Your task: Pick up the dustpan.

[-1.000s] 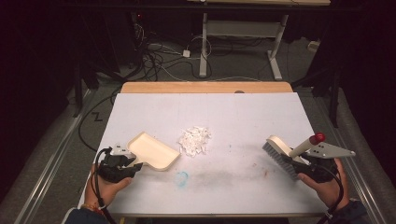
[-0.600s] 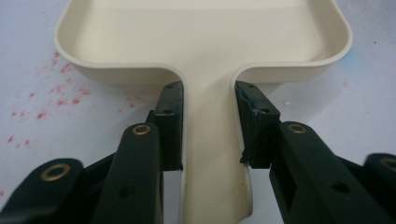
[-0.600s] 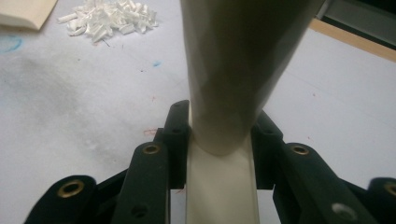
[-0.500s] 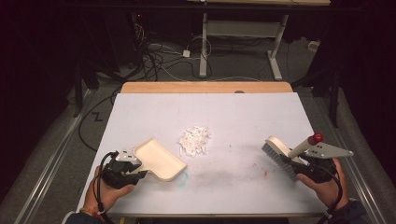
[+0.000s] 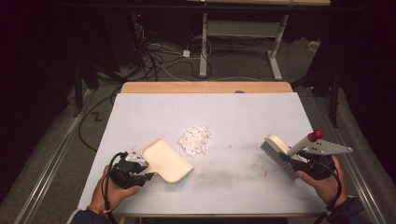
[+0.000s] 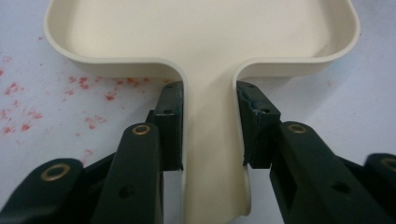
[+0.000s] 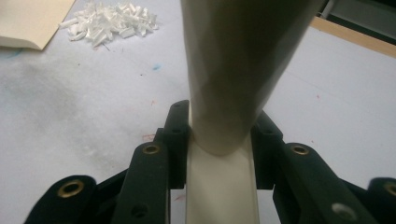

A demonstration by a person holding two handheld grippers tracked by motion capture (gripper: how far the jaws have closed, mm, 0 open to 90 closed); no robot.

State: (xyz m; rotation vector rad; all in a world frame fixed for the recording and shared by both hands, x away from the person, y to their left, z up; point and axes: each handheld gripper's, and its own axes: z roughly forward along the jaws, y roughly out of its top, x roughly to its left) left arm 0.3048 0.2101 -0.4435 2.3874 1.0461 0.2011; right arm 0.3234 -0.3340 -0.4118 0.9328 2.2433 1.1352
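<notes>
From the high view, the left gripper [image 5: 133, 171] grips the stem of a cream dustpan [image 5: 166, 160], whose mouth points ahead of its fingers toward the pile of white scraps [image 5: 195, 140] lying just beyond it on the table [image 5: 233, 112]. The right gripper [image 5: 306, 164] holds a brush [image 5: 280, 151] by its red-tipped handle, bristles down on the table, well apart from the scraps; judging by this layout, pan and brush sit on opposite sides of the pile so the scraps can be swept into the pan. In the left gripper view, the 2 fingers [image 6: 170, 123] are closed on the narrow handle of the dustpan [image 6: 205, 42], pads pressing both edges, which keeps the pan flat and steady; it also reveals red specks [image 6: 84, 84] on the table beside the fingers, too small to read from above. In the right gripper view, the fingers [image 7: 175, 140] clamp the base of the brush handle [image 7: 233, 70], which rises straight ahead of them, and the scraps [image 7: 109, 21] lie far ahead to one side next to a corner of the dustpan [image 7: 28, 23]; the bristles are hidden here.
</notes>
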